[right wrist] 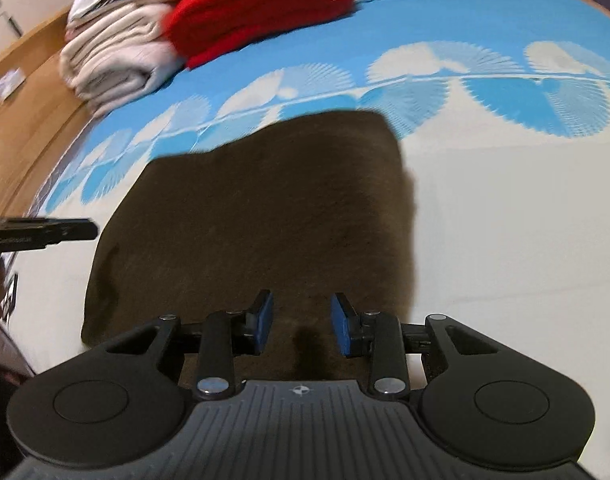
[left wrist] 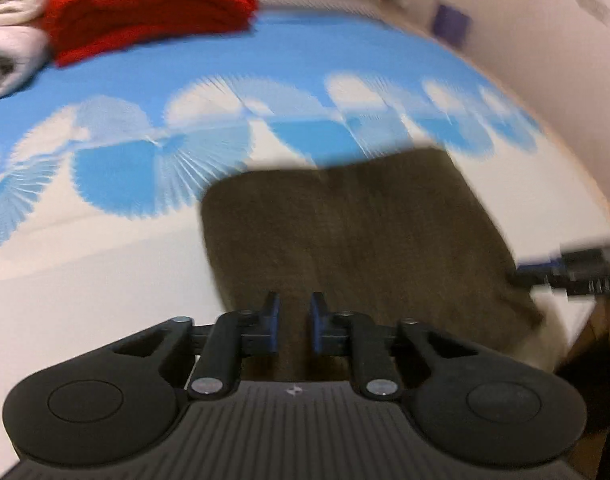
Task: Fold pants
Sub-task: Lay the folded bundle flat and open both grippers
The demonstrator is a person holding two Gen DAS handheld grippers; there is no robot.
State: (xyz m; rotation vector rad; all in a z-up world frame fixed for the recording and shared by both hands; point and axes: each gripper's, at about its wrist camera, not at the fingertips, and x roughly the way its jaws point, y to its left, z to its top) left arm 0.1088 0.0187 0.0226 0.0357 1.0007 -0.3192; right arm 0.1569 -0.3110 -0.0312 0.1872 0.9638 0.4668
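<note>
At the far left of the bed a stack of cream folded laundry (right wrist: 109,64) sits against a red folded garment (right wrist: 261,4), the two touching, which reads as a pile of finished pieces kept clear of the working area. Nearer the middle, the dark brown pants (right wrist: 257,216) lie flat on the bedspread (right wrist: 505,240) as a compact rectangle, apparently already folded down, with both tools above their near edge. The left gripper (left wrist: 295,322) hangs over that edge with its blue pads (left wrist: 273,320) drawn close but with a clear gap, nothing pinched between them; cloth shows only underneath. To the right, the right gripper (right wrist: 301,326) stands noticeably wider, likewise empty, its shadow falling on the fabric below. Neither tool seems to touch the pants, so they look let go, perhaps so the fold can settle. The bedspread is white near the tools and turns bright blue with white fan shapes farther off. A wooden floor (right wrist: 29,92) runs along the left side of the bed, and a pale wall (left wrist: 525,60) rises on the right.
</note>
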